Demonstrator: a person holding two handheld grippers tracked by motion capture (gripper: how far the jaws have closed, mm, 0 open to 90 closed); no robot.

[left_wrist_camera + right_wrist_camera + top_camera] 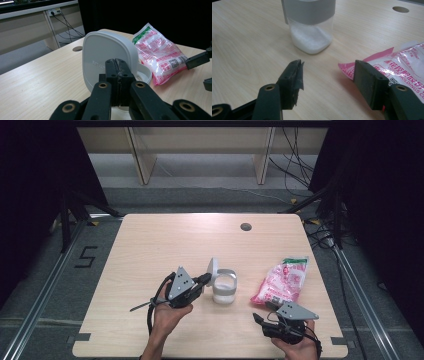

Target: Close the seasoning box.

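My left gripper point(117, 75) has its jaws pressed together right at the upright, hinged white plastic lid point(105, 57) of the small clear jar with a grey collar point(310, 25). The tips sit against the lid's near face, low and just in front of me, and I cannot tell whether a thin edge of the lid is caught between the pads or whether they only push on it. The jar stands directly ahead of this gripper, its mouth open and some white powder settled in the bottom. To do this step well, I think I should keep the push gentle and aimed along the hinge's swing, so the lid folds fully back and stays clear of the mouth instead of the light jar sliding or tipping across the pale wooden table point(150, 245). My right gripper point(328, 75) is spread, holding nothing. Its far jaw is just beside the corner of the pink and white printed plastic refill bag point(402, 62), which lies flat to that side, with the jar farther ahead between the jaws. I judge the bag needs a firm pinch near its corner, so the contents do not sag when I lift it toward the jar.
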